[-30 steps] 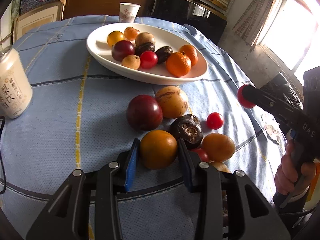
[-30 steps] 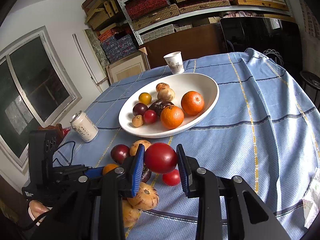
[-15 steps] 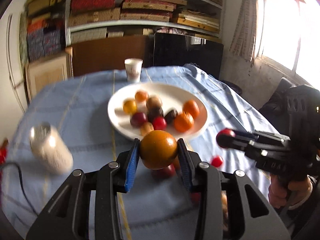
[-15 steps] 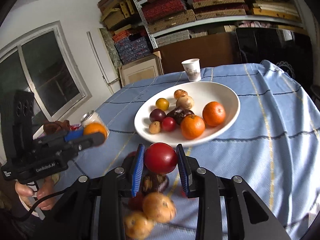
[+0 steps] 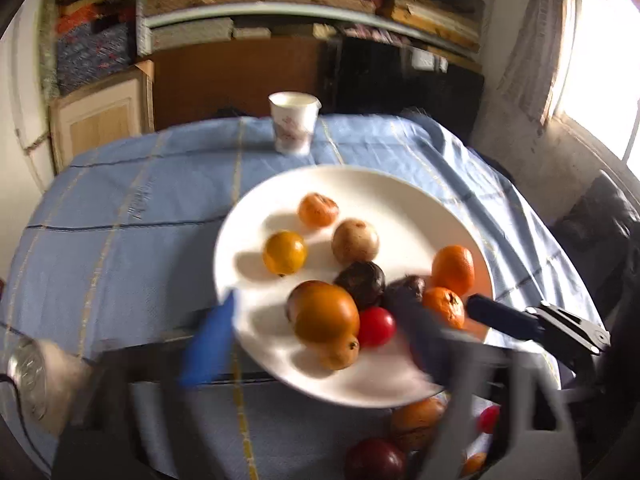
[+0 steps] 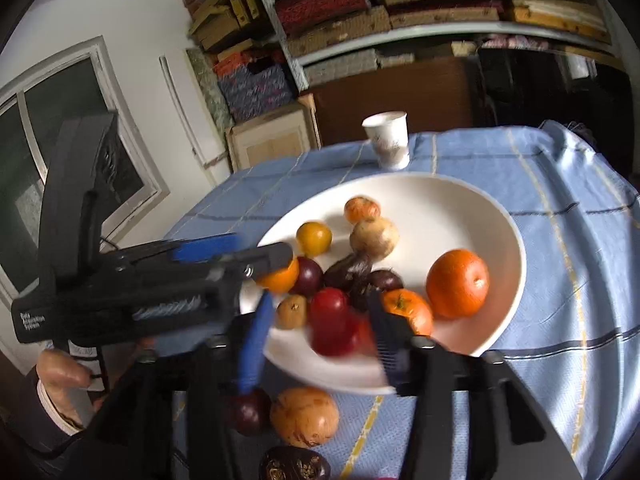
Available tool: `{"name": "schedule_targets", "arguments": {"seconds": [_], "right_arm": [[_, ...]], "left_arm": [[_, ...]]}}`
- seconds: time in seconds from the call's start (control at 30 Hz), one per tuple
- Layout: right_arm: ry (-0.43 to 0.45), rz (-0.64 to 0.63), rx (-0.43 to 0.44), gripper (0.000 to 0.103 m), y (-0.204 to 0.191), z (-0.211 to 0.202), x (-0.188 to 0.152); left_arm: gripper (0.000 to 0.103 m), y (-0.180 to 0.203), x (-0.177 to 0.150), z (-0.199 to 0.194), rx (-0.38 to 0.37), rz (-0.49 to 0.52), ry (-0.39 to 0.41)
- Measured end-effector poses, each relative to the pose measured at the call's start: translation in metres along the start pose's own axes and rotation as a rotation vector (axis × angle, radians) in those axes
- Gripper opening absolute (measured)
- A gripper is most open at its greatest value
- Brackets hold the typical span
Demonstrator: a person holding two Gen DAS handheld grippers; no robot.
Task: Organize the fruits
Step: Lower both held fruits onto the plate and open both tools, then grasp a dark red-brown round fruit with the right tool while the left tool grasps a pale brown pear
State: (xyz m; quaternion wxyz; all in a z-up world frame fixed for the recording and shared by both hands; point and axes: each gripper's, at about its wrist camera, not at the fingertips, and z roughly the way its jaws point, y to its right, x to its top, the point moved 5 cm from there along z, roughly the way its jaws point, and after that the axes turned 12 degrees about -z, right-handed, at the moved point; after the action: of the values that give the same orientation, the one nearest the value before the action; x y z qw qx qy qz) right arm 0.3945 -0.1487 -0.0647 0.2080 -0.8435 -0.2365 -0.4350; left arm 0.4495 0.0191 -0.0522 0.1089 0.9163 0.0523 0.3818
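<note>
The left hand-held gripper has just spread wide over the white plate; the orange fruit sits free between its blue pads. The right hand-held gripper has just been opening around a blurred red fruit, pads apparently clear. The left unit's label reads "Data Acquisition System". Beyond stands a paper cup on the desk.

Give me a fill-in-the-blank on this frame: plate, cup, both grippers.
1. The paper cup stands on the blue ____, beyond the white plate.
2. The left gripper has just been opening; the orange fruit between its fingers is over the ____.
3. The right gripper has just been opening around a blurred ____ fruit.

Missing: tablecloth; plate; red
</note>
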Motion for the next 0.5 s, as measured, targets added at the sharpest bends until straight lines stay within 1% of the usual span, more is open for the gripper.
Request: {"name": "schedule_targets", "arguments": {"seconds": [0.03, 0.07, 0.13, 0.2, 0.27, 0.33, 0.4, 0.43, 0.5], "right_arm": [[0.005, -0.007, 0.004, 0.054, -0.001, -0.005, 0.001], [0.013, -0.008, 0.009, 0.055, -0.001, -0.013, 0.003], [0.030, 0.000, 0.014, 0.061, -0.001, -0.025, 0.003], [0.043, 0.005, 0.014, 0.066, 0.001, -0.039, 0.000], [0.040, 0.001, 0.003, 0.069, 0.002, -0.049, -0.010], [0.017, 0.010, 0.000, 0.070, 0.003, -0.056, -0.026], [-0.021, 0.035, -0.006, 0.070, 0.006, -0.056, -0.039], [-0.047, 0.057, -0.009, 0.070, 0.008, -0.057, -0.047], [-0.066, 0.088, 0.006, 0.070, 0.010, -0.058, -0.054]], "left_arm": [[0.094, -0.002, 0.000, -0.011, -0.013, -0.017, 0.040], [0.094, -0.003, -0.001, -0.019, -0.022, -0.026, 0.052], [0.096, -0.005, -0.007, -0.037, -0.049, -0.052, 0.053], [0.098, -0.009, -0.016, -0.052, -0.060, -0.070, 0.054], [0.098, -0.016, -0.029, -0.069, -0.058, -0.091, 0.070], [0.098, -0.026, -0.046, -0.082, -0.054, -0.125, 0.090], [0.098, -0.037, -0.064, -0.087, -0.017, -0.154, 0.099], [0.098, -0.041, -0.072, -0.088, 0.003, -0.162, 0.091], [0.098, -0.047, -0.085, -0.087, 0.036, -0.164, 0.063]]}}
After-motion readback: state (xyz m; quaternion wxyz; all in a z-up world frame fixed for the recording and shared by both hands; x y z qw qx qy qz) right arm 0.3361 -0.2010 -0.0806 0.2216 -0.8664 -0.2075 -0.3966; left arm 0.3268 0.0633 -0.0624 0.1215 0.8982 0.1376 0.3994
